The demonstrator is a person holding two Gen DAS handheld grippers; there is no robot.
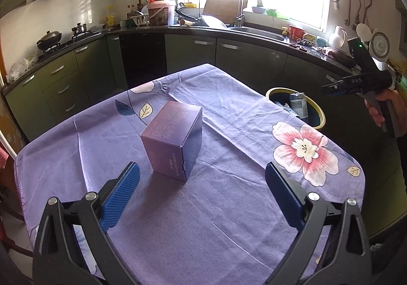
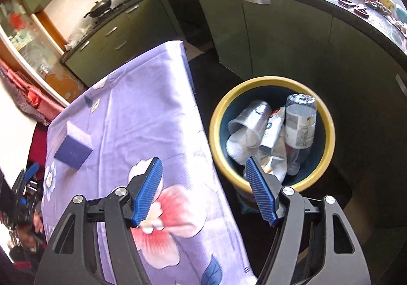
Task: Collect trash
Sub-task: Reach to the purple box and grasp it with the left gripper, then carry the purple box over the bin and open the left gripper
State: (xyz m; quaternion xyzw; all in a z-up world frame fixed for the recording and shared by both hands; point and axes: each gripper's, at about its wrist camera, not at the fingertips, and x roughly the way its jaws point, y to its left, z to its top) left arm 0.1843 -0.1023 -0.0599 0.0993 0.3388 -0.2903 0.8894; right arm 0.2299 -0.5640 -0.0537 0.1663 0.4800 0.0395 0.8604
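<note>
With the jaws of both the left gripper (image 1: 202, 192) and the right gripper (image 2: 204, 189) held wide and empty, the purple box (image 1: 173, 139) was left on the counter (image 1: 229, 208) beside the bin (image 2: 328, 129), where it could be tipped by an off-centre grasp.

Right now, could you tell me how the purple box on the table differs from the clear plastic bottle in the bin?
The purple box stands upright on the tablecloth; the clear plastic bottle is already inside the yellow-rimmed bin. The box is opaque with square edges; the bottle is see-through, round and labelled. The box stands alone; the bottle sits among a plastic cup and wrappers. Neither is held by a gripper.
</note>
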